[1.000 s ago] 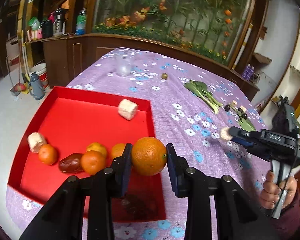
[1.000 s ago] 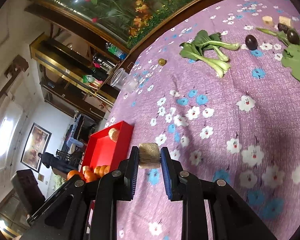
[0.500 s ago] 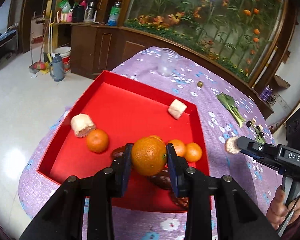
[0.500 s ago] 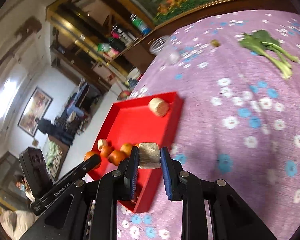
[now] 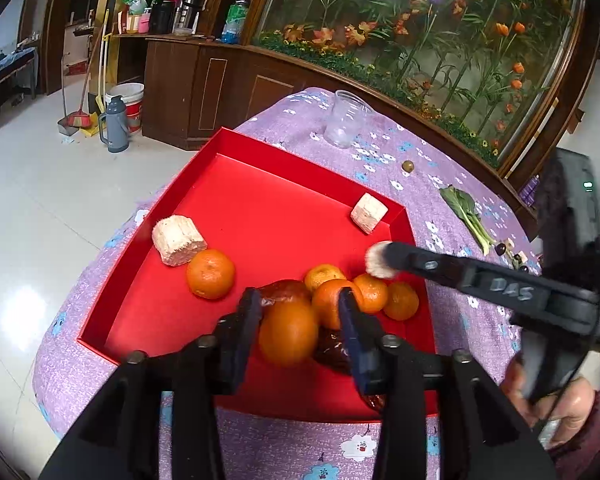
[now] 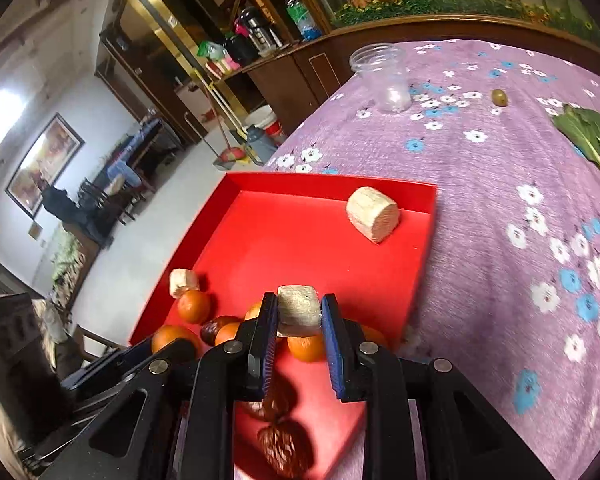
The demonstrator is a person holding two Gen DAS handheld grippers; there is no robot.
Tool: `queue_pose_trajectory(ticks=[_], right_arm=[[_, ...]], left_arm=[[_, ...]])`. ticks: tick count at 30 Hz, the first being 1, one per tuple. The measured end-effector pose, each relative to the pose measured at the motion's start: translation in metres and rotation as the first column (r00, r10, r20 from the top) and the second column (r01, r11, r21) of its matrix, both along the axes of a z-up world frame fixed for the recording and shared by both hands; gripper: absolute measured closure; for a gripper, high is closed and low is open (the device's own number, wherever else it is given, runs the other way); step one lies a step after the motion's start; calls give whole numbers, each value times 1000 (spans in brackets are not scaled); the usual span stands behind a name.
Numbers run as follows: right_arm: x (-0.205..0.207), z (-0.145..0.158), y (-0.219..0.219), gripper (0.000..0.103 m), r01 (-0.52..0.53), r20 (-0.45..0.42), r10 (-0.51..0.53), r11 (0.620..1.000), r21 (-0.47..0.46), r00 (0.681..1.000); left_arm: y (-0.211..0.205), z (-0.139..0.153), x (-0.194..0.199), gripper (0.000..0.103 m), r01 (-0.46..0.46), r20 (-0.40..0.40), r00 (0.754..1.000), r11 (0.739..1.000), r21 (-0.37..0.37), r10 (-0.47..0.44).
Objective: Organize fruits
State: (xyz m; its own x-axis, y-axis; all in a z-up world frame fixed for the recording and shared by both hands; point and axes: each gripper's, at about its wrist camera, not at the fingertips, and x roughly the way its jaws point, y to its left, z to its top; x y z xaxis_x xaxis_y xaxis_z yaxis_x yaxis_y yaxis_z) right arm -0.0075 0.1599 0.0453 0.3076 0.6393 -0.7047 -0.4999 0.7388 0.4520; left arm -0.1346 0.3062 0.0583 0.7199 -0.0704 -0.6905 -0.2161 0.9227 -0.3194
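A red tray (image 5: 260, 200) on the purple flowered cloth holds several oranges (image 5: 210, 274), dark brown fruits (image 5: 284, 290) and two pale cut chunks (image 5: 178, 240). My left gripper (image 5: 296, 332) hangs over the tray's near end with its jaws apart; a blurred orange (image 5: 288, 336) sits between them, apart from the right pad. My right gripper (image 6: 298, 316) is shut on a pale chunk (image 6: 299, 310) above the tray (image 6: 300, 240). It also shows in the left wrist view (image 5: 380, 266), over the orange cluster.
A clear plastic cup (image 5: 346, 124), a small olive-like fruit (image 5: 408, 166) and leafy greens (image 5: 466, 212) lie on the cloth beyond the tray. Dark small fruits (image 5: 500, 249) lie farther right. The table edge drops to tiled floor on the left.
My left gripper's jaws have opened and the orange has dropped lower between them, blurred. My right gripper has carried the pale chunk in over the tray's orange cluster.
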Motion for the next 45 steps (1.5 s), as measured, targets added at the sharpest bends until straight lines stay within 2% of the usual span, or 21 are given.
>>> queue_pose_trajectory(ticks=[3, 6, 10, 14, 19, 26, 33, 38, 45], right_arm=[[3, -3, 11, 76, 0, 20, 0, 1000, -19, 1000], [4, -2, 18, 72, -10, 31, 10, 1000, -11, 999], [0, 4, 18, 58, -11, 52, 12, 1000, -12, 999], [-3, 7, 5, 56, 8, 40, -9, 1000, 15, 999], [-10, 7, -26, 45, 70, 16, -71, 996, 51, 997], [-19, 2, -77, 41, 173, -12, -173, 981, 88, 985], [-34, -4, -113, 37, 263, -8, -264, 961, 90, 965], [-44, -8, -137, 37, 310, -7, -311, 946, 95, 950], [-59, 1, -173, 36, 364, 39, -370, 924, 117, 928]], left_arm=[[4, 3, -4, 45, -11, 16, 1000, 1000, -11, 11], [8, 6, -6, 41, -18, 28, 999, 1000, -20, 19], [11, 8, -6, 39, -29, 33, 999, 999, -31, 30], [9, 9, -6, 39, -23, 35, 999, 999, -34, 24], [-1, 12, -3, 38, -5, 35, 999, 1000, -28, 6], [-22, 18, 1, 38, 45, 35, 998, 999, -12, -44], [-49, 25, 2, 32, 102, 43, 994, 995, 13, -102], [-80, 26, 7, 32, 163, 19, 986, 986, 39, -164], [-134, 33, 16, 32, 255, 10, 967, 964, 72, -256]])
